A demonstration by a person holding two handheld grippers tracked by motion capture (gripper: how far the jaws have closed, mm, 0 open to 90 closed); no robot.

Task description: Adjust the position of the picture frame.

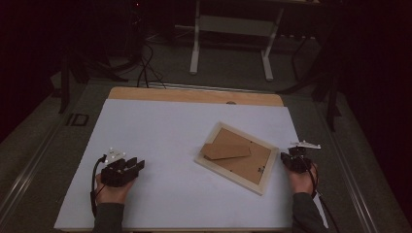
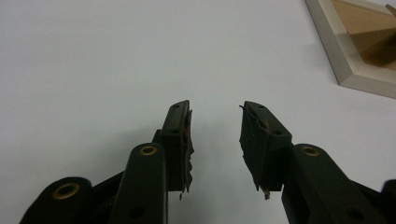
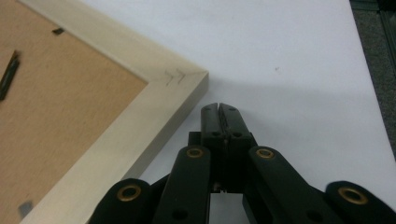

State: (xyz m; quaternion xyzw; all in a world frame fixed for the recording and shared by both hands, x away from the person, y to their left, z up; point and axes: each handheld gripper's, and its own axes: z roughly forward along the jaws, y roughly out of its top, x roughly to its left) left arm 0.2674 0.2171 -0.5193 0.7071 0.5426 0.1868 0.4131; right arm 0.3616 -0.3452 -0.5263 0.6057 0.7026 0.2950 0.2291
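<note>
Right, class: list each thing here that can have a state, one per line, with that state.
Picture frame: lying face down on the table, brown backing up, fold-out stand flat against it.
Left gripper: jaws open, nothing between them, over the bare white table.
Right gripper: jaws shut on nothing, beside the frame's corner.

The left gripper [image 1: 130,167] is a black block topped by a pale grey three-cornered plate, with a black cable looping from its rear past the wrist. The right gripper [image 1: 290,158] is built alike — black body, grey plate on top, a dark cable trailing along the forearm. Both forearms wear dark grey-green long sleeves. Up close, the jaws are matte black bars on hinged black links, each link pinned with a brass-coloured ring — smaller dark screw holes sit beside them. The left pads [image 2: 254,135] carry worn black lining, frayed at the edges.
</note>
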